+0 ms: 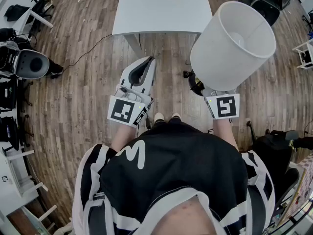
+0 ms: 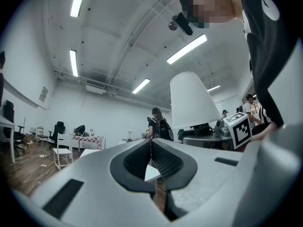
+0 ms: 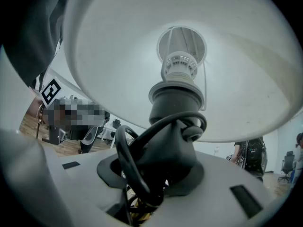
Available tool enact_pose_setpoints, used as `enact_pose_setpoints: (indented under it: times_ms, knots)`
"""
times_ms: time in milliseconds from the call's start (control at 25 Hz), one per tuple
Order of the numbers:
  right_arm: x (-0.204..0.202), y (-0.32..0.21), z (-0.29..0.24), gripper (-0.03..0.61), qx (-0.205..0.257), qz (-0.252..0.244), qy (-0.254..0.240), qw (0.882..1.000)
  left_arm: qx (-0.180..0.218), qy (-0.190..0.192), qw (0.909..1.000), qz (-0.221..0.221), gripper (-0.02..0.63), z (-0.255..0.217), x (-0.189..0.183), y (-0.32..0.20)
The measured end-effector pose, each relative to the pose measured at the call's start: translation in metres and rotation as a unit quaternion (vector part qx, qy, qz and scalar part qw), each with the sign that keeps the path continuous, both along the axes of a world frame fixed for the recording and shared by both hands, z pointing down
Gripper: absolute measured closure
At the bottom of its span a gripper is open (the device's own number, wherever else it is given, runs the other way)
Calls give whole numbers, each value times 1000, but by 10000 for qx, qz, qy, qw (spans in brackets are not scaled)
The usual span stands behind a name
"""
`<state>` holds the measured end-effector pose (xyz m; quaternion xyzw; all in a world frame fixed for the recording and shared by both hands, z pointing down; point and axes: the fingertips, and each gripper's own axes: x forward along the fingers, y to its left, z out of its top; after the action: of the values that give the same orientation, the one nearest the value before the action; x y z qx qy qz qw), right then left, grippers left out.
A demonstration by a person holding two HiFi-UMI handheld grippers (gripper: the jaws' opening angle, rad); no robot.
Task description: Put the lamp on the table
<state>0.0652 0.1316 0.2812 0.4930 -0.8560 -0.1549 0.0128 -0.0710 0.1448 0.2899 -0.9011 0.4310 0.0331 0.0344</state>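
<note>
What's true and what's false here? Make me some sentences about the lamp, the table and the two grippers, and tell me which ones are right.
1. The lamp stands on the table. False: the right gripper holds it up in the air, short of the table.
2. The left gripper has its fingers together with nothing between them. True.
3. The lamp's shade is blue. False: it is white.
4. A dark cord loops beside the lamp's dark stem. True.
</note>
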Motion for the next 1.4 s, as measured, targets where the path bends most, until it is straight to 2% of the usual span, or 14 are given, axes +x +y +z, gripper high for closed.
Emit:
enact_pose_setpoints:
  times_ms: [880,1080,1400]
  knots:
    - [4,5,0,419,51,145,92,9998,40,59,10000,8,606,-4,-5,5]
    - [-5,8,-2,419,75,168,-3,9998,58,94,9999,34,605,-1,-13,8]
    - [-19,6,5,419,58,290,119,9995,71,100,9999,60,606,2,-35,9]
